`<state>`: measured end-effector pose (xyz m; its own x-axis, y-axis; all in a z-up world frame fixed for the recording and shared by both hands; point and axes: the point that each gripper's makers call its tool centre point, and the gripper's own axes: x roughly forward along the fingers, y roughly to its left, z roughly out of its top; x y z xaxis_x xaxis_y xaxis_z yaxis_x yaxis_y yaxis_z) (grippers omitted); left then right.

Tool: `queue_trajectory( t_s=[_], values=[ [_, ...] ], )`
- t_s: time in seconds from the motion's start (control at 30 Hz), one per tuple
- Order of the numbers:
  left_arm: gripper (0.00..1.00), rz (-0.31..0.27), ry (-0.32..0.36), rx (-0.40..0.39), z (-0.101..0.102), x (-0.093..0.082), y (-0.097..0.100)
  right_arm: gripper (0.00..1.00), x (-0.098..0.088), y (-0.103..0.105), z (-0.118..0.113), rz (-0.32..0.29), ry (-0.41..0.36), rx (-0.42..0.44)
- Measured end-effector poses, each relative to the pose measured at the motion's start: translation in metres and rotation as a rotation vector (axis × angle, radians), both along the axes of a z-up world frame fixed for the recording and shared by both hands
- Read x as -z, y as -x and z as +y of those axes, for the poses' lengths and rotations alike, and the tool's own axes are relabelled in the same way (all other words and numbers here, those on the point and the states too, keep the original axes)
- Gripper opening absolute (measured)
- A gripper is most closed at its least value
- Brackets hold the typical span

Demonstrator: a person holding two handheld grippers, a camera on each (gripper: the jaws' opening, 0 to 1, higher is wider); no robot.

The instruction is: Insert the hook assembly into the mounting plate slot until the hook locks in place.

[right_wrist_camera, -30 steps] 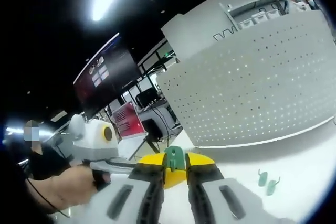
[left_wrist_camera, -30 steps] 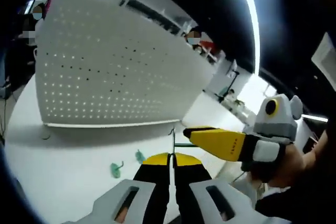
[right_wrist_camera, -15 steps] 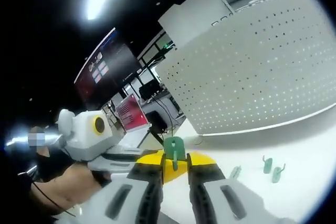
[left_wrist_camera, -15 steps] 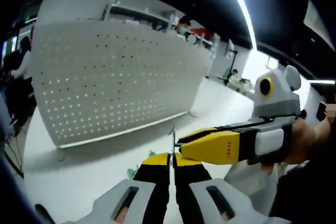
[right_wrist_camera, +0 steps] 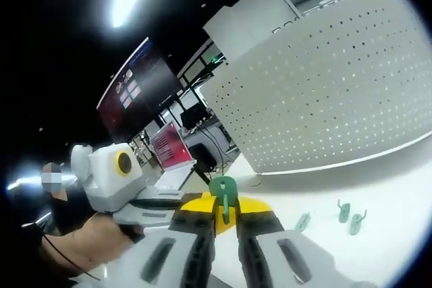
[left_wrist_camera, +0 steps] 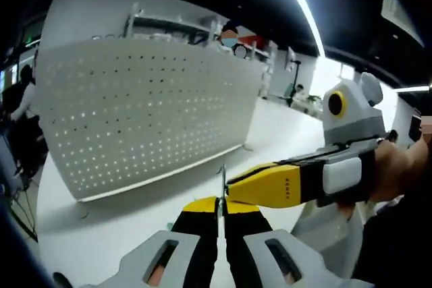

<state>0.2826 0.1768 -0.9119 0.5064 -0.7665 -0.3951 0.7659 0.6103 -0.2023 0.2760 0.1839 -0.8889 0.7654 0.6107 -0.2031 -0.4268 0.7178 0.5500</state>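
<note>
flat green plastic hook point(right_wrist_camera: 223, 193) (rounded top) between right tongs point(right_wrist_camera: 224, 208)

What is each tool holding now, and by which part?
The right tool grips the green plate by its lower end. The left tool pinches a thin wire hook by its base.

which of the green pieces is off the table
The green piece clamped in the right gripper; the other green pieces lie loose on the white table.
</note>
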Motion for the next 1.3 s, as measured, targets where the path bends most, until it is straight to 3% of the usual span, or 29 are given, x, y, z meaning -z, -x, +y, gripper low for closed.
queue_trajectory(
  t_s=[0.43,0.53,0.63,0.73,0.8,0.9,1.0,1.1,1.3],
  values=[
    [0.02,0.022,0.013,-0.012,0.000,0.002,0.000,0.00,0.002,-0.001,0.000,0.018,-0.036,-0.001],
    [0.02,0.021,0.014,-0.007,0.001,0.002,0.001,0.00,0.002,-0.001,0.001,0.012,-0.024,-0.009],
    [0.03,0.075,0.030,0.011,0.002,0.006,0.002,0.00,0.005,0.000,0.002,0.012,0.007,-0.033],
    [0.04,0.089,0.034,0.004,0.006,0.010,0.002,0.00,0.006,-0.001,0.006,-0.018,0.057,-0.050],
    [0.13,0.085,0.026,-0.004,0.009,0.013,0.002,0.00,0.002,-0.005,0.006,-0.057,0.088,-0.046],
    [0.36,0.105,0.031,-0.017,0.014,0.017,0.003,0.00,0.001,-0.008,0.007,-0.088,0.139,-0.058],
    [0.47,0.086,0.052,-0.025,0.017,0.013,0.004,0.00,0.002,-0.009,0.007,-0.112,0.180,-0.067],
    [0.64,0.072,0.051,-0.041,0.019,0.012,0.002,0.00,0.004,-0.009,0.007,-0.114,0.188,-0.071],
    [0.87,0.059,0.060,-0.043,0.018,0.011,0.006,0.00,0.005,-0.009,0.008,-0.129,0.205,-0.069]
  ],
)
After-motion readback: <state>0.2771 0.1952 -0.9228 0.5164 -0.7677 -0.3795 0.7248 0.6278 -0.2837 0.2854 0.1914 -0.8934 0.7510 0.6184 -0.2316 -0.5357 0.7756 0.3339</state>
